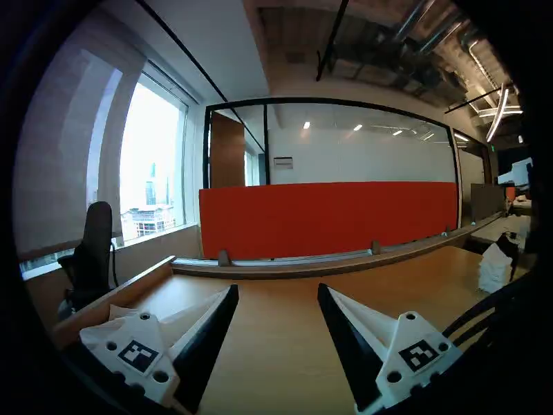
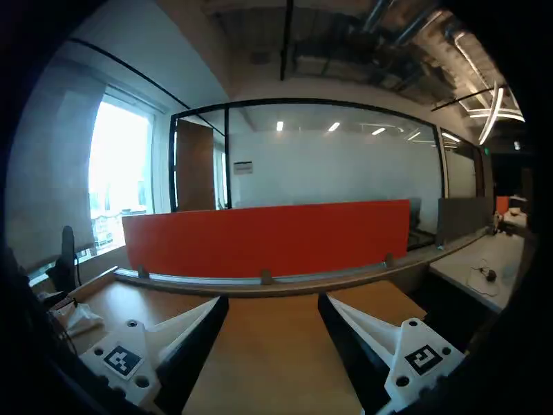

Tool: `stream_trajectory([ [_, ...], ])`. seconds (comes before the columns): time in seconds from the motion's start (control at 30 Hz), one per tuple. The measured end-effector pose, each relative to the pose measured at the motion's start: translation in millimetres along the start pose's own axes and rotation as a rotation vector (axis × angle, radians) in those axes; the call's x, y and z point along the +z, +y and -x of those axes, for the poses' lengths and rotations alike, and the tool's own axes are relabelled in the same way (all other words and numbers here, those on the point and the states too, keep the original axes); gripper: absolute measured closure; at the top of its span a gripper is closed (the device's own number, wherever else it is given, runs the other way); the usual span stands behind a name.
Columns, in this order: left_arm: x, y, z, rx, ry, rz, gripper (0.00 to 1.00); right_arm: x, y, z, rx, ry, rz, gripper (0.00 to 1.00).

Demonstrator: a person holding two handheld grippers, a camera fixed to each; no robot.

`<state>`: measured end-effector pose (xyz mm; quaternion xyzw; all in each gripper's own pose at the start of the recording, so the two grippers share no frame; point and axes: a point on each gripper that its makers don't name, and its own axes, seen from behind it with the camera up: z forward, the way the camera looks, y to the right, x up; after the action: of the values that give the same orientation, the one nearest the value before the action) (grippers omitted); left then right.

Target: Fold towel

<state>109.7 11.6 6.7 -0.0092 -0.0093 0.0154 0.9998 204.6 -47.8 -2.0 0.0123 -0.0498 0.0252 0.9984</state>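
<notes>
Towel, or what looks like one, is sitting as a white heap point(image 1: 495, 268) at the far right side of the wooden desk point(image 1: 276, 349) in the left gripper view; I cannot tell for sure. The left gripper point(image 1: 278, 287) is hanging over the desk with its fingers spread wide, holding nothing. The right gripper point(image 2: 273, 298) is doing the same in the right gripper view, and a white crumpled bundle point(image 2: 78, 317) is lying off to its left. An orange divider point(image 1: 325, 218) is standing along the desk's back edge. A black chair point(image 1: 93, 257) is waiting by the bright window point(image 1: 148, 180).
</notes>
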Motion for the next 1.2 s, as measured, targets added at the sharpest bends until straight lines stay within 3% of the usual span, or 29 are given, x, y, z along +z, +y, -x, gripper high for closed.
stream_trajectory([
  [0.47,-4.7,-9.2,49,-0.017,0.025,-0.013,0.16,1.1,-9,28,-0.034,0.003,-0.001,0.0],
  [0.8,-5.8,-8.3,80,-0.022,0.03,-0.015,0.16,4.4,-13,43,-0.057,-0.004,-0.007,0.0],
  [1.2,-3.2,-7.8,95,-0.039,0.037,-0.015,0.16,7.5,-15,50,-0.068,-0.003,-0.013,0.0],
])
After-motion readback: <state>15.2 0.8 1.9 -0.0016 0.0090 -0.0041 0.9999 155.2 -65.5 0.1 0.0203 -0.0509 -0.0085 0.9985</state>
